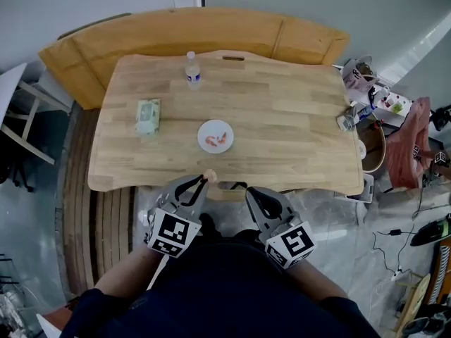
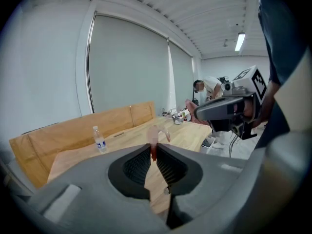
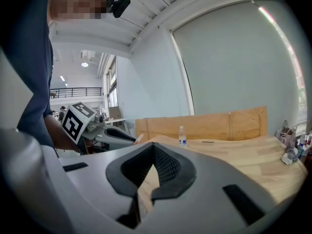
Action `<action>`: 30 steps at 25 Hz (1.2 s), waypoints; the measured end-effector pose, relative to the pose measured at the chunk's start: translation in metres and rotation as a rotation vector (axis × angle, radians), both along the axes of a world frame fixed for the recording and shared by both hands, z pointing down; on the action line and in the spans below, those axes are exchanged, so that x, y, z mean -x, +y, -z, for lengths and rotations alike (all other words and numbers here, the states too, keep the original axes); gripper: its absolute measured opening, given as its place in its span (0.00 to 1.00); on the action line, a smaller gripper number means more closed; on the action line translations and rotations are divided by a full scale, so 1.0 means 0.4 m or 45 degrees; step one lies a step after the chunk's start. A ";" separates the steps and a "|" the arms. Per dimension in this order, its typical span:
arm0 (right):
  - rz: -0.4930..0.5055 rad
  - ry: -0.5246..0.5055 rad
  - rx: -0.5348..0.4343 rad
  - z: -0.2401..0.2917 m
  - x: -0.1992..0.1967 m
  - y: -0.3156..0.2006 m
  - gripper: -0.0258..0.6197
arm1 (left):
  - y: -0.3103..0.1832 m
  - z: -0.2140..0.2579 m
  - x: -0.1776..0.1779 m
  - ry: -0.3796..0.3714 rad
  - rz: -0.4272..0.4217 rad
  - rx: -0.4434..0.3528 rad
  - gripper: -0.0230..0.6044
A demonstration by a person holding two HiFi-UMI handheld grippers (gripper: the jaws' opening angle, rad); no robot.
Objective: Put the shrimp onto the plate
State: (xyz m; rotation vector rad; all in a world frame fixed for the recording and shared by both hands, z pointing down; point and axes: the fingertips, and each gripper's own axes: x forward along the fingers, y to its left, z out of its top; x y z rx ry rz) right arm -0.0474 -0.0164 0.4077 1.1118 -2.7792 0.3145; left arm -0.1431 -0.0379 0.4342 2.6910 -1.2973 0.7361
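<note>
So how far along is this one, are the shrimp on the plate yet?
Partly. The white plate already holds what look like two shrimp. A third shrimp is pinched in the left tongs, at the near edge of the table and short of the plate. The right tongs are shut and empty. Left to do: carry that shrimp over and release it on the plate.

The person wears a dark navy top (image 1: 225,294) with short sleeves. The left gripper (image 1: 203,182) and right gripper (image 1: 251,193) are grey plastic with black ribbed lining inside the jaws. Each carries a white cube (image 1: 173,233) printed with black square markers.
</note>
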 end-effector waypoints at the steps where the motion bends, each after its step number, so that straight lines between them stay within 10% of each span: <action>1: 0.003 -0.001 0.002 0.003 0.004 -0.006 0.05 | -0.008 -0.001 0.003 -0.001 0.002 0.007 0.10; 30: 0.157 -0.007 0.041 -0.016 -0.098 -0.225 0.06 | -0.302 -0.224 -0.051 -0.133 0.134 0.157 0.10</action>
